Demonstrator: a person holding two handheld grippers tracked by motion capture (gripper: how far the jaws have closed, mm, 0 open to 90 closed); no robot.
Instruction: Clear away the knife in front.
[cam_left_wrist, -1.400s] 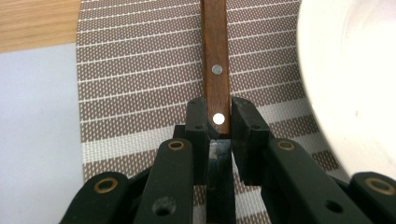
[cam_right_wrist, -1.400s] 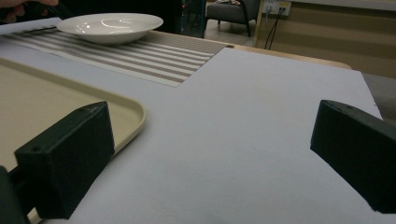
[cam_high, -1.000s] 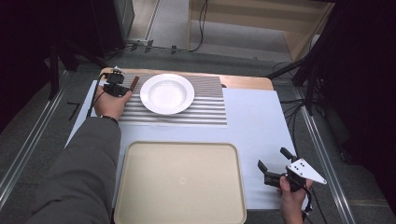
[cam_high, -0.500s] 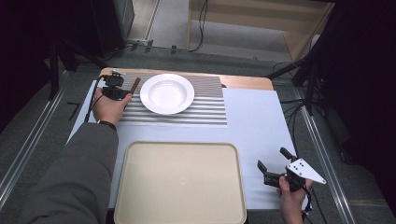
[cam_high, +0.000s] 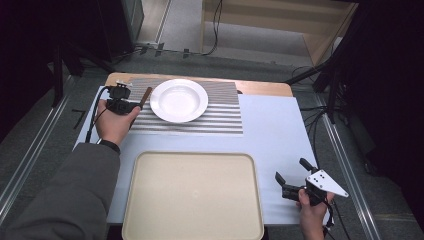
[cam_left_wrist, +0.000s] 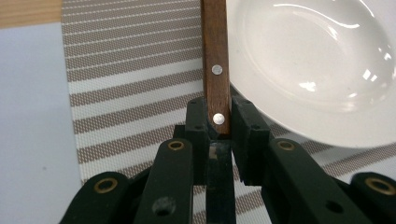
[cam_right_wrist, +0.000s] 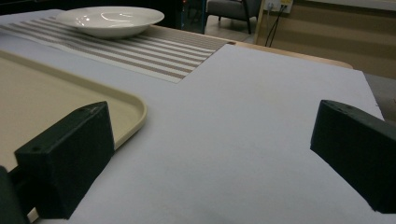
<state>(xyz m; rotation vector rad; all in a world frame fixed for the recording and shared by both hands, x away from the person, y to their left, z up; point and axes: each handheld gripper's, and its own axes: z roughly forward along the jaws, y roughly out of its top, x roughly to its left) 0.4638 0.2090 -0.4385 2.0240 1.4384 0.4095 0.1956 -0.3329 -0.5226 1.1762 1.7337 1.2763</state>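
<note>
The left gripper (cam_high: 131, 106) has its jaws clamped on the end of a wooden handle (cam_left_wrist: 215, 56) with two metal rivets, probably a piece of cutlery, held over the striped placemat (cam_high: 215, 117) just beside the white plate (cam_high: 179, 100). The beige tray (cam_high: 192, 192) lies bare near the person, and the right gripper (cam_high: 290, 186) waits beside it with jaws wide apart and nothing between them. I judge the step to be setting the handle down by the plate; next comes lowering it flat and letting go. No brand, label or writing can be read.
</note>
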